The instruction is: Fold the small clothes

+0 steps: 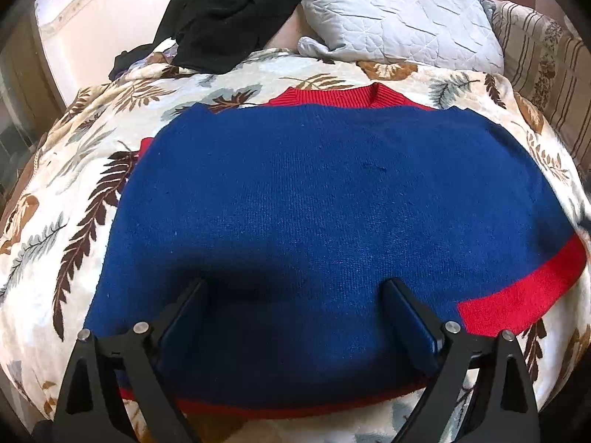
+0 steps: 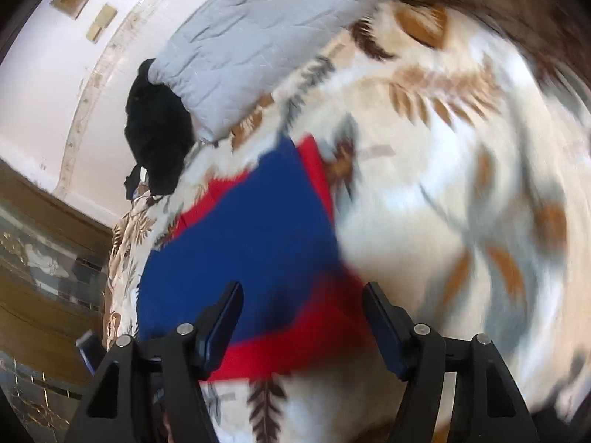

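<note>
A blue knit sweater (image 1: 314, 203) with a red collar and red hem band lies flat on a leaf-patterned blanket (image 1: 74, 184). Its sleeves appear folded in. My left gripper (image 1: 295, 295) hovers over the sweater's near part, jaws wide and open, only flat fabric showing between them. In the blurred right wrist view the same sweater (image 2: 251, 240) fills the lower left. My right gripper (image 2: 303, 302) stands open above the red hem corner, and its fingers (image 2: 229, 306) are not pressing on the cloth.
A grey quilted pillow (image 1: 399, 18) and a heap of black clothing (image 1: 229, 14) lie at the blanket's far end against a white wall. A striped cushion (image 1: 546, 74) borders the right side. The blanket (image 2: 461, 184) stretches on to the sweater's right.
</note>
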`<act>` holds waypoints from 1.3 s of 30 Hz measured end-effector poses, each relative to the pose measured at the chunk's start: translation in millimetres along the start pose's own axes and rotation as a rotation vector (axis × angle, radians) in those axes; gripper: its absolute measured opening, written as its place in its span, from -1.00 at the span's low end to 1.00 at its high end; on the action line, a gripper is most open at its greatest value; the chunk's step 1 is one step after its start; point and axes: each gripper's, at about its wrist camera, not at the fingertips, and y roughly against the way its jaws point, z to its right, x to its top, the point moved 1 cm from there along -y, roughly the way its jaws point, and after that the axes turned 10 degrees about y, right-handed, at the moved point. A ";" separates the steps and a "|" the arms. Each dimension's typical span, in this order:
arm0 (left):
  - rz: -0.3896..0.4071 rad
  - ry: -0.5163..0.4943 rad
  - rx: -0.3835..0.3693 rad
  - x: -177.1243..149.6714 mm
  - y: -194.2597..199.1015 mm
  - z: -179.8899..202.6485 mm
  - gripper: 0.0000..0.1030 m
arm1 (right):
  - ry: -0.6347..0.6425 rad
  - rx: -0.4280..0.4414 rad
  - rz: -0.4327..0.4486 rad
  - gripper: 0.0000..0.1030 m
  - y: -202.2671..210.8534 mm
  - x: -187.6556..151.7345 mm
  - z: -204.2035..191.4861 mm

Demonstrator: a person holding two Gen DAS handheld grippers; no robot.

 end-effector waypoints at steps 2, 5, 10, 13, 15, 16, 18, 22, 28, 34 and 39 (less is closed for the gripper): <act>0.006 -0.003 0.000 -0.7 1.0 0.1 0.85 | 0.016 -0.016 -0.051 0.40 -31.1 28.7 6.0; 0.005 -0.004 -0.003 -1.6 0.4 -1.1 0.85 | 0.061 -0.059 -0.152 0.40 -85.2 68.9 16.1; 0.008 -0.009 -0.008 -3.1 3.3 -0.6 0.86 | 0.149 -0.115 -0.160 -0.66 -101.9 96.7 -0.3; 0.020 -0.010 -0.002 -4.4 1.8 0.9 0.90 | 0.143 -0.206 -0.121 -0.61 -100.3 88.1 2.3; 0.019 -0.012 0.006 -3.9 1.7 2.0 0.91 | 0.107 -0.207 -0.138 -0.42 -102.8 79.3 8.9; 0.013 -0.010 0.001 -3.3 2.0 1.3 0.91 | 0.105 -0.213 -0.113 -0.34 -96.4 75.8 7.5; 0.005 -0.011 -0.004 -2.4 2.2 0.3 0.91 | 0.124 -0.262 -0.056 0.41 -73.3 66.8 -2.5; -0.017 0.002 0.008 0.3 3.1 1.2 0.90 | 0.128 -0.133 0.027 0.43 -23.3 35.1 -27.9; -0.010 0.068 -0.006 1.2 24.2 -12.4 0.90 | 0.057 0.151 -0.066 0.43 -7.0 -60.8 -58.6; -0.039 0.112 0.053 -8.1 26.0 -37.3 0.90 | -0.145 0.220 -0.109 0.41 -26.3 -92.4 -30.1; -0.031 0.135 0.058 -8.4 29.6 -42.5 0.90 | -0.259 0.216 -0.045 0.43 -26.7 -74.9 -10.7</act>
